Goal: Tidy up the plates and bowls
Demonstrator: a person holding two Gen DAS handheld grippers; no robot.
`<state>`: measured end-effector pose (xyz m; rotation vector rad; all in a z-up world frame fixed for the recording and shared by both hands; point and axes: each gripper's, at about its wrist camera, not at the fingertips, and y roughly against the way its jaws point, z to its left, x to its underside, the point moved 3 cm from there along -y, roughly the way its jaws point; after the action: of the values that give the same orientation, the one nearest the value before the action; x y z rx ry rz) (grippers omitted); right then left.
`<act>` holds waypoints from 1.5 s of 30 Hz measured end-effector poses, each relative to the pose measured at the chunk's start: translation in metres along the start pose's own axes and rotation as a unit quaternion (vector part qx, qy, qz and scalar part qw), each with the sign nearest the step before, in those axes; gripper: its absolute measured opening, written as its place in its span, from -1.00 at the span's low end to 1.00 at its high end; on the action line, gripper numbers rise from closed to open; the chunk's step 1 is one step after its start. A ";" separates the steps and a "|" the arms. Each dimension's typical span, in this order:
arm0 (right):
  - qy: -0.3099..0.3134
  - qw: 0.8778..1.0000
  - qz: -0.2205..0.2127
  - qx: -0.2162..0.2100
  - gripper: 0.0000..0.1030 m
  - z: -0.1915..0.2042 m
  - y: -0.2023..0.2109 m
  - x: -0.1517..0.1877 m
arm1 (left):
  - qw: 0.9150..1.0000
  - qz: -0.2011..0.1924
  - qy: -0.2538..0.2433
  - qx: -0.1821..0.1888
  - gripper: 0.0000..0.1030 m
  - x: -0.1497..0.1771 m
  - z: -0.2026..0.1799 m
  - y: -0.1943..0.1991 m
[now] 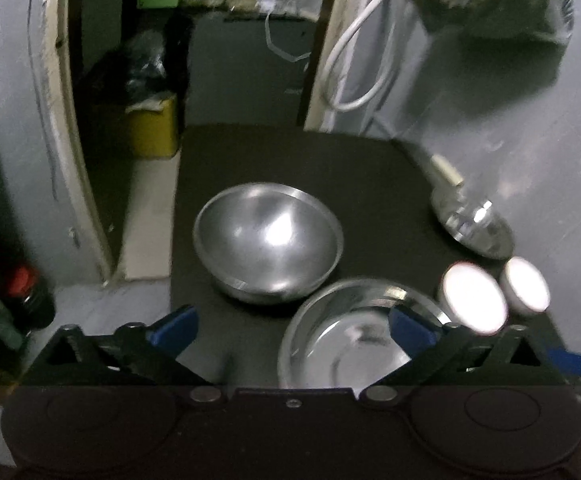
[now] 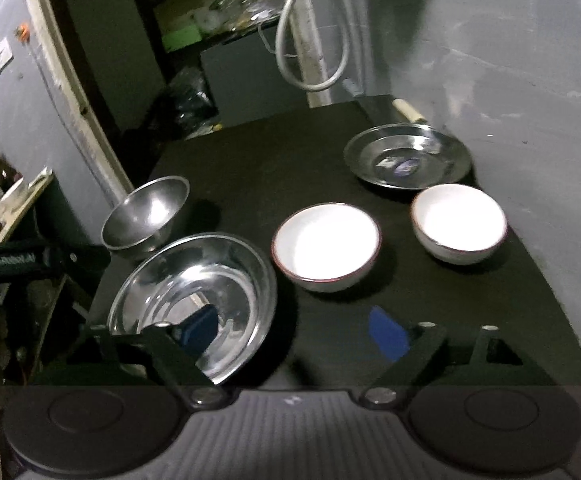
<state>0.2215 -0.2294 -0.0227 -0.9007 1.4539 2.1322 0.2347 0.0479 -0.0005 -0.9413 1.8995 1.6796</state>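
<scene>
On a black table (image 1: 370,184) stand a deep steel bowl (image 1: 268,242), a shallow steel plate (image 1: 354,336), two white bowls (image 1: 475,298) (image 1: 527,286) and a second steel plate (image 1: 474,224) at the far right. My left gripper (image 1: 292,326) is open and empty, its right finger over the near plate. In the right wrist view I see the steel bowl (image 2: 146,212), the near plate (image 2: 194,300), two white bowls (image 2: 326,246) (image 2: 458,222) and the far plate (image 2: 408,158). My right gripper (image 2: 294,332) is open and empty, its left finger over the near plate.
A grey wall (image 2: 530,80) runs along the table's right side, with a white cable (image 1: 354,64) hanging at the back. A doorway with a yellow box (image 1: 152,128) lies beyond the table's far left. A red-capped bottle (image 1: 26,292) stands at the left.
</scene>
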 end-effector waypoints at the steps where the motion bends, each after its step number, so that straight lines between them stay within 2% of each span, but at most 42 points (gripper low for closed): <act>1: -0.002 1.000 -0.004 0.002 0.84 -0.003 0.002 -0.001 | 1.000 -0.007 -0.001 0.006 0.98 -0.003 -0.004 0.000; 4: -0.010 1.000 -0.021 0.007 1.00 -0.011 0.010 -0.006 | 0.999 -0.026 -0.006 0.026 0.98 -0.010 -0.015 -0.002; 10: 0.009 0.998 -0.061 0.033 1.00 -0.024 0.017 -0.021 | 0.997 -0.057 -0.038 0.039 0.98 -0.031 -0.045 -0.020; 14: 0.001 0.997 -0.057 0.047 1.00 -0.039 0.006 -0.039 | 0.994 -0.086 -0.067 0.027 0.98 -0.053 -0.065 -0.039; 18: -0.016 0.996 -0.066 0.051 1.00 -0.059 -0.005 -0.057 | 0.993 -0.086 -0.077 0.035 0.98 -0.076 -0.085 -0.065; 25: -0.034 0.996 -0.075 0.033 1.00 -0.091 -0.037 -0.091 | 0.994 -0.045 -0.089 0.044 0.98 -0.102 -0.115 -0.119; 31: -0.032 0.997 -0.056 0.031 0.99 -0.109 -0.075 -0.106 | 0.993 -0.002 -0.105 0.049 0.98 -0.109 -0.135 -0.166; 39: -0.062 0.997 -0.023 0.042 0.78 -0.121 -0.114 -0.109 | 0.991 0.051 -0.103 0.067 0.98 -0.111 -0.151 -0.213; 45: -0.082 0.995 -0.012 0.055 0.59 -0.130 -0.132 -0.111 | 0.992 0.063 -0.080 0.077 0.96 -0.114 -0.152 -0.231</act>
<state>0.4221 -0.2976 -0.0650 -0.6812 1.4545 2.0347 0.4969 -0.0859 -0.0516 -0.6199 1.9809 1.5972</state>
